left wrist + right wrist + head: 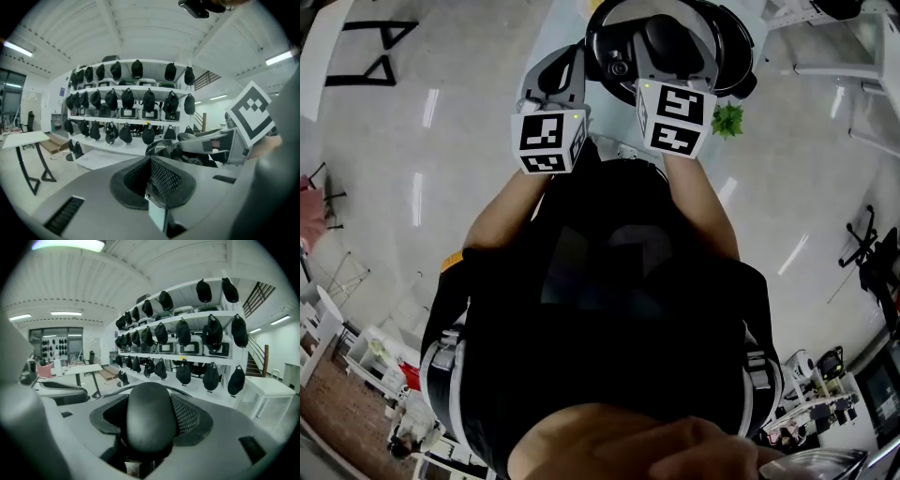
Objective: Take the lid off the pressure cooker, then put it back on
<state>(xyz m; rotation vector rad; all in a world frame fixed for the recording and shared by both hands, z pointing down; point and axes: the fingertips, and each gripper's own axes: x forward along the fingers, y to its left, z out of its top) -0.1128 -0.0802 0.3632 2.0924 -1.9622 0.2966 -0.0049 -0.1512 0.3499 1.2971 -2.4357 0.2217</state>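
While the rack (187,348) of hanging black gear filled the wall ahead, the lid (736,52) was held up in the air in front of the person. The right gripper (150,420) was clamped on its rounded black handle (151,404). The left gripper (150,164), just beside the lid's rim, had its jaws together on nothing.

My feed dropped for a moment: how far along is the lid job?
Done: the lid looks lifted off, with no pot showing under it. In hand: the right gripper is shut on the lid's handle, holding it up; the left gripper is shut beside it, apparently empty. Left: setting the lid back on the pot, which no view shows.
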